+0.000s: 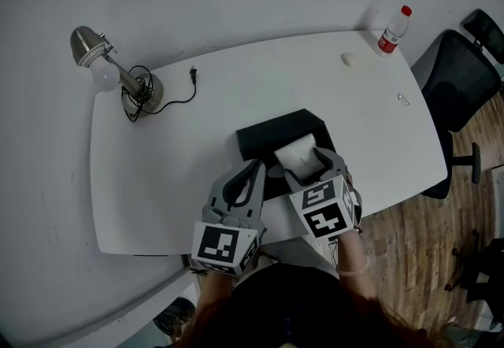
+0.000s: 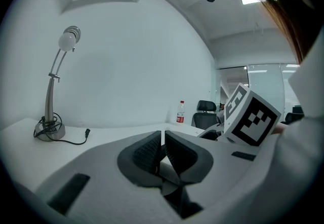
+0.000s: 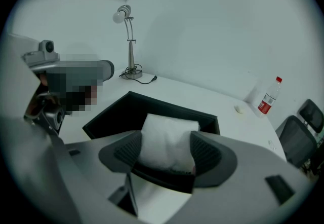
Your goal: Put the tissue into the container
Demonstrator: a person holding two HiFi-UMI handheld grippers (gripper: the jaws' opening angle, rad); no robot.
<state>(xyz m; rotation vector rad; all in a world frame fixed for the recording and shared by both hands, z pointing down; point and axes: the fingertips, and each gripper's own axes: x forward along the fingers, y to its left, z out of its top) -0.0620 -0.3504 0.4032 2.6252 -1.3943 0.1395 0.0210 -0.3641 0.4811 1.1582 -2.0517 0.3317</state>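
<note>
**Tissue at the box mouth, drop not yet made**

The black container [image 1: 268, 136] sits open-topped right in front of you, close to the table's near edge, prob. so both arms reach it w/o stretching. The white tissue [image 1: 298, 153] pack is over the container's front-right part. Your right gripper [image 1: 307, 167] pinches it from both sides, jaws pressed into the soft pack. That side grip keeps the pack upright, so it should go straight down into the opening. I can't tell whether it already rests on the container's bottom or hangs just above it. The next move is prob. to lower it, then let the jaws part.

Your left gripper [image 1: 250, 173] has its jaws together w/ nothing between them. It is parked just beside the container's near-left corner, likely on standby to steady it. I can't tell if it touches.

Room, big to small:
- A plain white wall [image 3: 202, 25] is behind the table, and there is wood floor [image 1: 409, 260] at your right.
- The white table [image 1: 236, 79] is smooth and mostly bare, so the container may slide if nudged.
- A black chair [image 1: 461, 79] stands off the table's right end.
- A desk lamp [image 1: 118, 75] w/ a loose cord is at the far left, well apart from the work.
- A bottle [image 1: 392, 31] stands at the far-right corner.
- A small pale item [image 1: 348, 60] lies near the bottle, too small to identify.
</note>
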